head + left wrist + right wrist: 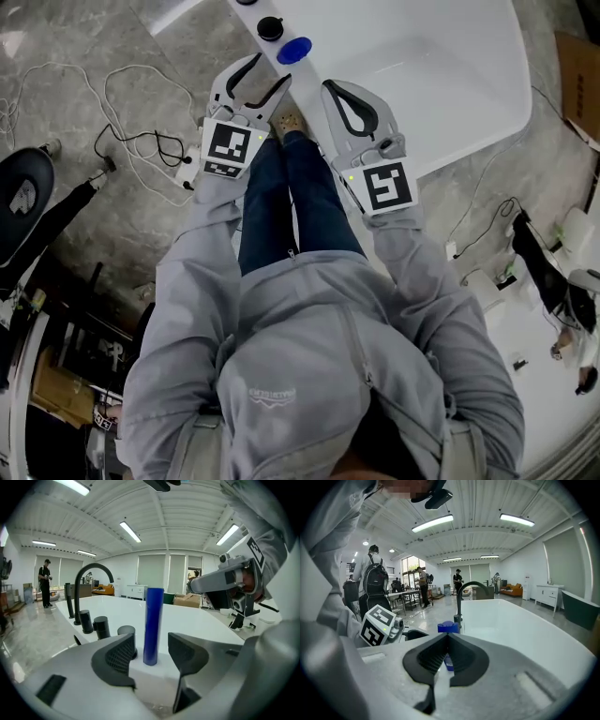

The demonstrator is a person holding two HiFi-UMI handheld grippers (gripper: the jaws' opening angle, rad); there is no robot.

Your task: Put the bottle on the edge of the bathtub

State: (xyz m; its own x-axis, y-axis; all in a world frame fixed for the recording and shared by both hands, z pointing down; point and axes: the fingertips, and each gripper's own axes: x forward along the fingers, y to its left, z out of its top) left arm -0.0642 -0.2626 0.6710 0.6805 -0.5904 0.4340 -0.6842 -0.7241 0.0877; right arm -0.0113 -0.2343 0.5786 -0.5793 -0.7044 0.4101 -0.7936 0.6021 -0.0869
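Note:
A tall blue bottle (153, 625) stands upright on the white bathtub's edge (197, 623); from the head view only its blue cap (294, 50) shows. My left gripper (151, 645) is open, its black pads (119, 656) short of the bottle on either side and not touching it. In the head view the left gripper (267, 75) points at the cap from just below. My right gripper (446, 638) is shut with nothing in it, and the bottle (449, 627) shows just beyond its tips. It hovers beside the left one at the bathtub's rim (314, 67).
A black arched faucet (93, 570) and black knobs (101, 626) stand on the tub edge left of the bottle. Loose cables (141, 145) lie on the marble floor at the left. People (370, 581) stand farther back in the room.

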